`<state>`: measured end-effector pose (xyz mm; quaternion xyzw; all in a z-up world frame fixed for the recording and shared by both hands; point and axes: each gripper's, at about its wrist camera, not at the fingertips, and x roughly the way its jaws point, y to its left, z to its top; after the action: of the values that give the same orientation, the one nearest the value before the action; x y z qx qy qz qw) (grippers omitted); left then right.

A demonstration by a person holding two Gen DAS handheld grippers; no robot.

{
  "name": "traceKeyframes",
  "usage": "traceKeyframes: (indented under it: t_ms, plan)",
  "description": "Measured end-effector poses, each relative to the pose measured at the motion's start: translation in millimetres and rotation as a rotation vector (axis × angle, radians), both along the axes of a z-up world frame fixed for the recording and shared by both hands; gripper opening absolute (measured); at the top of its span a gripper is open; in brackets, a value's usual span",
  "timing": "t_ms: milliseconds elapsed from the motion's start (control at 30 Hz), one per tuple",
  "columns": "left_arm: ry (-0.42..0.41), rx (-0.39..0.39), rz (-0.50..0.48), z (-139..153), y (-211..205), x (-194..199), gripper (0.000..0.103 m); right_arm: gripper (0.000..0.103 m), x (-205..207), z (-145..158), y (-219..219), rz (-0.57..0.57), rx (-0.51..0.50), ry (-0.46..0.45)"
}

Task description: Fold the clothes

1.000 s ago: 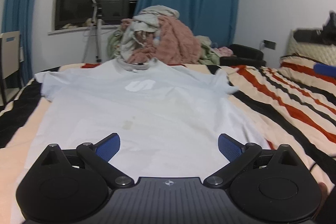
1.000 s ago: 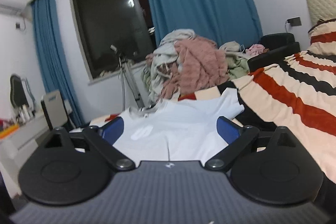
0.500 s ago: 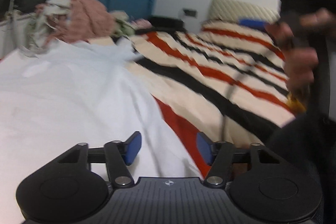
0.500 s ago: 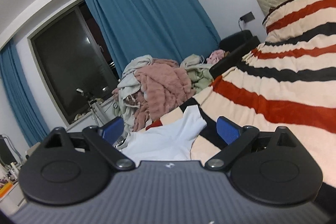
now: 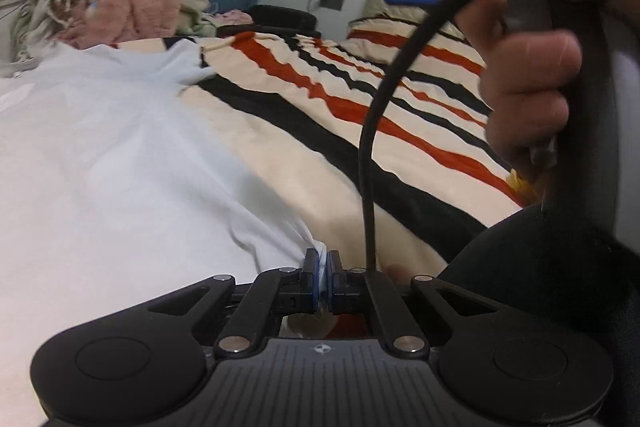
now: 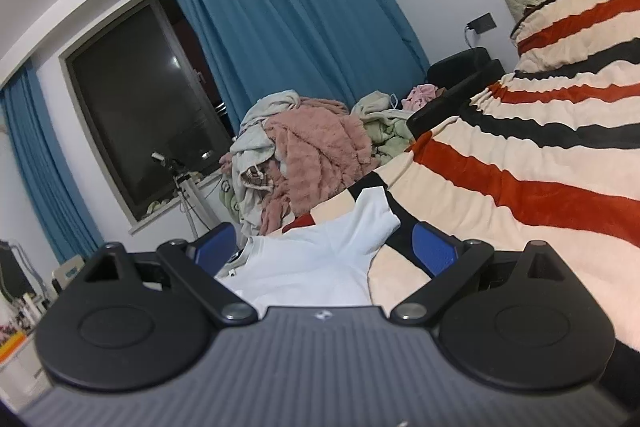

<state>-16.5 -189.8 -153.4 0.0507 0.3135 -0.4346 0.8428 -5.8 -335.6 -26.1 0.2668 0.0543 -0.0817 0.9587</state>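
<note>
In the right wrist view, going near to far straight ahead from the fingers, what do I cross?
Right gripper, open → white T-shirt on the striped blanket → clothes pile → blue curtain.

Left gripper (image 5: pixel 322 269) clamped, right gripper (image 6: pixel 325 251) agape

L wrist cam low, close over shirt (image 5: pixel 120 155); R wrist cam higher, both facing clothes pile (image 6: pixel 304 155).

My white T-shirt (image 5: pixel 100 155) lies spread flat on the striped bed (image 5: pixel 304 115), its near corner pinched up.
</note>
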Motion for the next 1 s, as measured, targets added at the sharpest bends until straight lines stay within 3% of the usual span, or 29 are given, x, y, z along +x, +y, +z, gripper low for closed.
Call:
traceKeyframes:
  t_ms: [100, 133, 200, 233, 267, 333, 500, 767, 867, 1000]
  plan:
    - [0.006, 0.018, 0.001, -4.2, -9.8, 5.7, 0.004, 0.097, 3.6, 0.0, 6.0, 0.022, -0.048, 0.018]
    - [0.010, 0.017, 0.004, -4.0, -9.6, 6.0, 0.009, 0.097, 4.8, -0.1, 8.4, 0.032, -0.066, 0.025]
    - [0.009, 0.028, 0.024, 1.4, -4.1, 6.9, 0.029, 0.097, 6.5, 0.8, 14.5, 0.044, -0.098, 0.034]
    - [0.008, 0.034, 0.035, 4.6, -0.7, 7.4, 0.043, 0.097, 6.9, 1.6, 17.5, 0.049, -0.114, 0.036]
    - [-0.002, 0.040, 0.054, 10.1, 7.0, 7.9, 0.065, 0.097, 6.9, 2.6, 20.0, 0.055, -0.129, 0.033]
    - [-0.032, 0.052, 0.101, 23.4, 27.1, 9.2, 0.087, 0.097, 6.1, 3.8, 24.1, 0.065, -0.156, 0.028]
    - [-0.108, 0.082, 0.218, 56.7, 77.3, 12.4, 0.090, 0.096, 13.1, 3.3, 30.0, 0.080, -0.207, 0.063]
    - [-0.277, 0.018, 0.502, 121.7, 160.7, 42.5, 0.103, 0.097, 22.1, 0.5, 49.0, 0.146, -0.270, 0.087]
    - [-0.280, -0.035, 0.605, 130.0, 189.1, 50.2, 0.103, 0.097, 26.6, -1.2, 59.4, 0.176, -0.286, 0.105]
    - [-0.271, -0.045, 0.708, 132.3, 222.4, 52.6, 0.103, 0.097, 31.7, -4.6, 73.5, 0.228, -0.303, 0.137]
